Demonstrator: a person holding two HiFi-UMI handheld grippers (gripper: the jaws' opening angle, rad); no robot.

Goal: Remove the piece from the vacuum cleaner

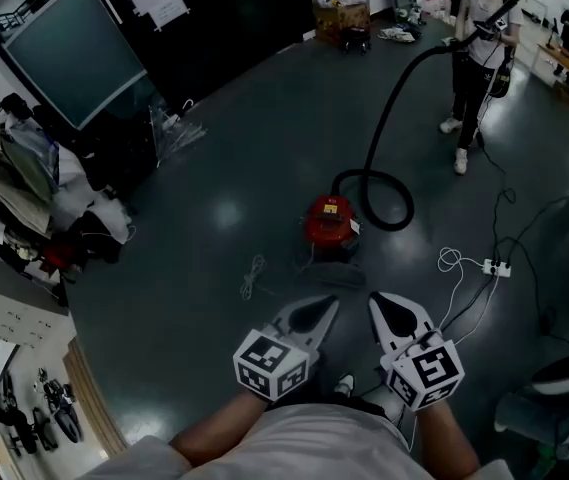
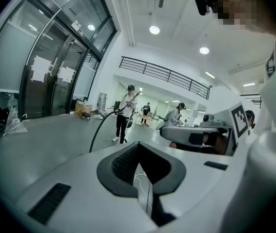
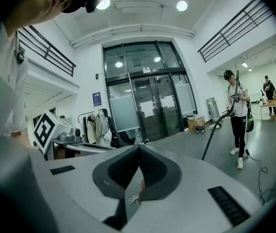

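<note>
The red vacuum cleaner (image 1: 329,220) stands on the dark floor just ahead of me. Its black hose (image 1: 384,190) loops beside it and rises to a person (image 1: 477,38) at the far right, who holds the wand. A dark flat piece (image 1: 335,273) lies on the floor in front of the vacuum. My left gripper (image 1: 326,306) and right gripper (image 1: 377,301) hover side by side near my body, short of the vacuum, both shut with nothing between the jaws. The same person (image 2: 124,113) and hose (image 3: 214,130) show in both gripper views.
A white cord (image 1: 252,276) lies left of the vacuum; a power strip (image 1: 495,266) with cables lies to its right. Clothes and clutter (image 1: 34,188) line the left wall. Glass doors (image 3: 150,106) stand at the back, with boxes (image 1: 341,16) nearby.
</note>
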